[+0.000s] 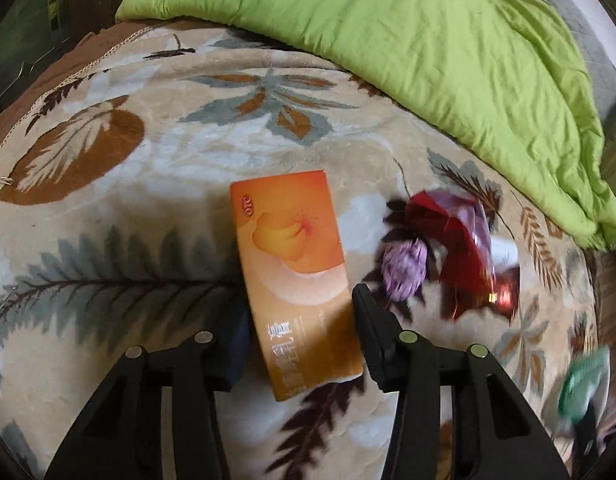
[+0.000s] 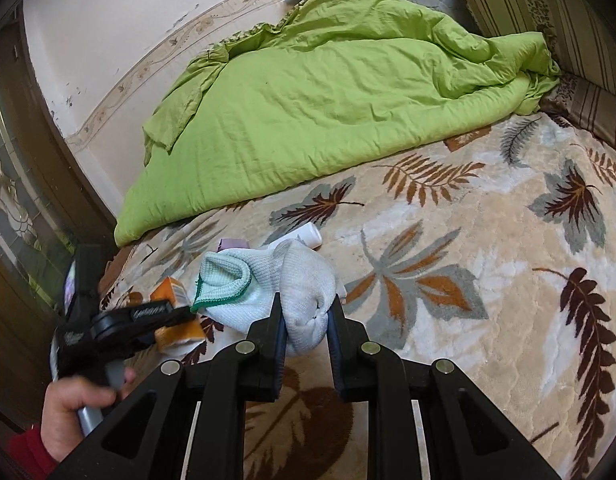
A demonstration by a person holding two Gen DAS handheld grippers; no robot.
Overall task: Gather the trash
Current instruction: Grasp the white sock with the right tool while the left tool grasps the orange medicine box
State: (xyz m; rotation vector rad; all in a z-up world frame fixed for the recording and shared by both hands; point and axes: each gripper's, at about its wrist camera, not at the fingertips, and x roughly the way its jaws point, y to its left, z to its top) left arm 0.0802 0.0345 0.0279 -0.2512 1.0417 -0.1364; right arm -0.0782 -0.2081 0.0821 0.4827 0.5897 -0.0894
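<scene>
The left tool (image 1: 300, 300) straddles the orange box (image 1: 296, 256) on the bed (image 1: 128, 184), spread wide; next it must clench. The right tool (image 2: 306, 312) grips a white sock (image 2: 304, 280).

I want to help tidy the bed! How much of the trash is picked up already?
Nothing looks binned yet. In hand: the right claw pinches a white sock with a green-edged cuff, and the left claw straddles the orange cardboard box. Left on the leaf-patterned blanket: a crumpled red foil wrapper, a purple wrapper and a small white bottle.
</scene>
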